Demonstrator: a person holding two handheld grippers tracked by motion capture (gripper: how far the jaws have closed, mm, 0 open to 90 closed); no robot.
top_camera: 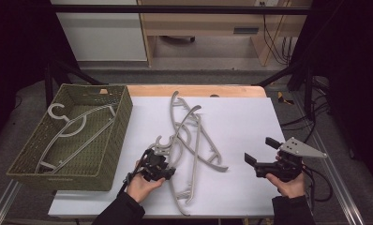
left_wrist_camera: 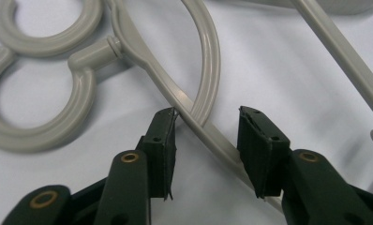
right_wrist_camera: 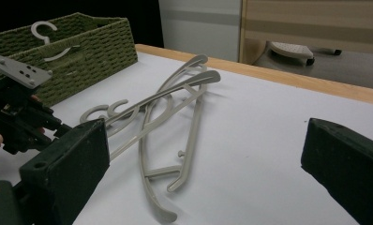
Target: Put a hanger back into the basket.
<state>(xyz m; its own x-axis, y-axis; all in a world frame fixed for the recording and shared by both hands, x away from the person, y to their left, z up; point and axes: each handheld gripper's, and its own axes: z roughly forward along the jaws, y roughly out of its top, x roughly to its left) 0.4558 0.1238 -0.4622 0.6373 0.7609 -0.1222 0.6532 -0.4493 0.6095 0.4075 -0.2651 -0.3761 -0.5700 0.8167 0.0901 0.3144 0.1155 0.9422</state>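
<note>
While the green woven basket (top_camera: 110, 136) at table left holds one grey hanger (top_camera: 74, 129), the rest of the hangers (top_camera: 194, 140) lie tangled mid-sheet on the white table cover (top_camera: 241, 122). Wooden table edge behind, cabinets beyond. Left gripper (left_wrist_camera: 205, 140): jaws part-open, straddling a hanger arm near its hook, left pad touching it, not clamped. Right gripper (top_camera: 259, 154): jaws wide open, empty, well apart from the hangers.
</note>
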